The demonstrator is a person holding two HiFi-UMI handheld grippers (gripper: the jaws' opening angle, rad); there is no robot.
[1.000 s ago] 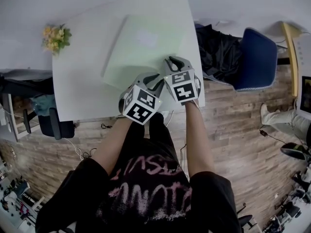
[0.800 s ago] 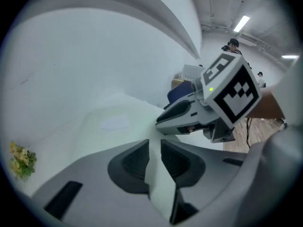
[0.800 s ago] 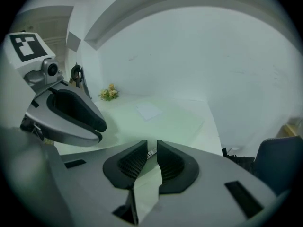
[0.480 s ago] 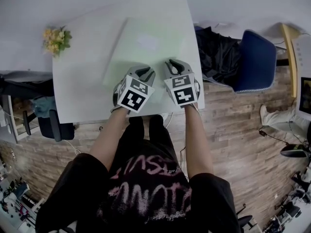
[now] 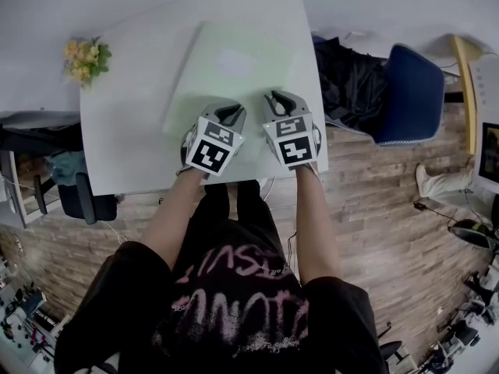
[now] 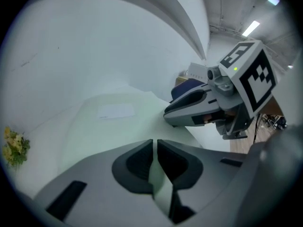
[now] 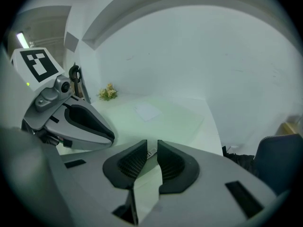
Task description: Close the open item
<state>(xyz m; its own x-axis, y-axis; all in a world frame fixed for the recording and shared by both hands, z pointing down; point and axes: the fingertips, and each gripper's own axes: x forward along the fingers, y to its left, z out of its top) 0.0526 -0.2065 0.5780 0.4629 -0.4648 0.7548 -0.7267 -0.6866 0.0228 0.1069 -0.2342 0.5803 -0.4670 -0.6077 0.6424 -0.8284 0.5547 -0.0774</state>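
Fingers of left gripper [image 5: 227, 114] and right gripper [image 5: 277, 101] hover at the near edge of the pale green flat rectangular case [image 5: 234, 61] on the white surface [image 5: 125, 131]. Left gripper view: just closing, nearly together, empty. Right gripper view: slightly apart, empty. Case seems shut; next, withdraw.

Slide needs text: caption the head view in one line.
Left gripper, jaws just narrowing to an empty slit, and right gripper poised over a flat pale green item on a white table.

left tool [image 5: 229, 112], right tool [image 5: 277, 99] over flat green item [image 5: 234, 61]
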